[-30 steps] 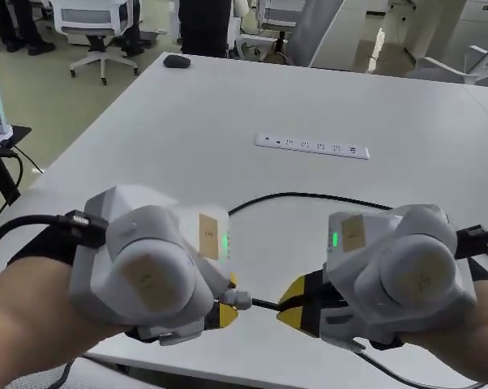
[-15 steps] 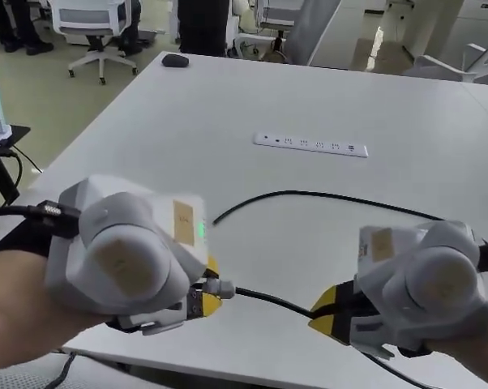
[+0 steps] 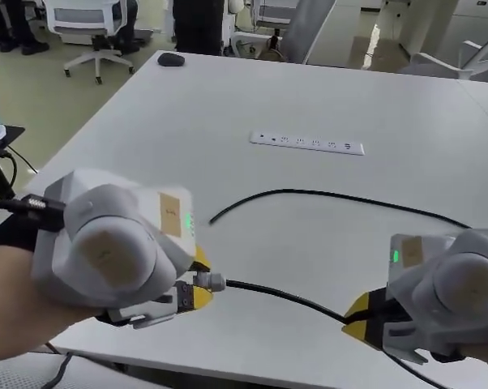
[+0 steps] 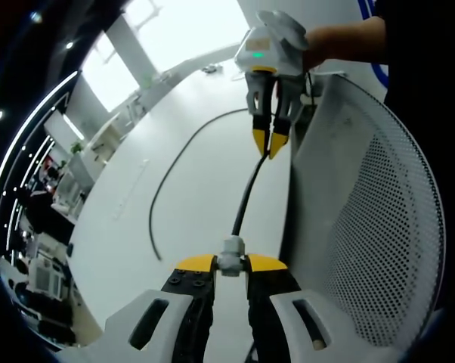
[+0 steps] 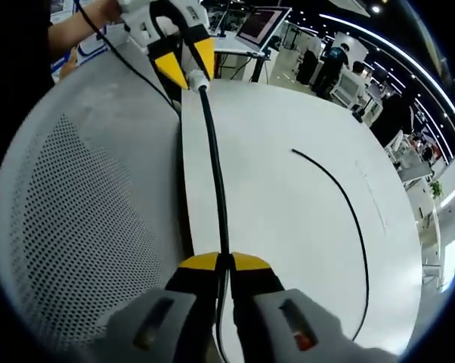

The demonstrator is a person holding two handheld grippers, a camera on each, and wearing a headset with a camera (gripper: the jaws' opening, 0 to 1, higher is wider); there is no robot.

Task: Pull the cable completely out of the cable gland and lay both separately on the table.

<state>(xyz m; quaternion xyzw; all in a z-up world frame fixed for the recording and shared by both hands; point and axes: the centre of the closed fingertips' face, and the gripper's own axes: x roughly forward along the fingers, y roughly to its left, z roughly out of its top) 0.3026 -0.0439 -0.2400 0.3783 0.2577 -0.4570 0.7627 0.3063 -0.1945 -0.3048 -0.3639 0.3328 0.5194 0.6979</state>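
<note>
Cable gland (image 3: 211, 281), small & pale grey, is pinched btwn the yellow tips of the left gripper (image 3: 197, 290), near-left, at the near edge of the white table (image 3: 309, 97). Black cable (image 3: 284, 296) sits in the gland's right end, not yet out. It runs left-to-right, dipping slightly, to the right gripper (image 3: 359, 318), whose jaws are pressed onto it. The rest arcs over the table w/ the free end mid-table, pointing left.

Left gripper view adds the gland (image 4: 231, 253) close up, axis in line w/ the cable (image 4: 246, 193), plus a white mesh chair back (image 4: 379, 227) beside the table edge. Right gripper view adds the clamp on the cable (image 5: 212, 159) close up.

Far centre: power strip (image 3: 306, 143). Far left: mouse (image 3: 171, 59). Office chairs (image 3: 86, 16) beyond.
</note>
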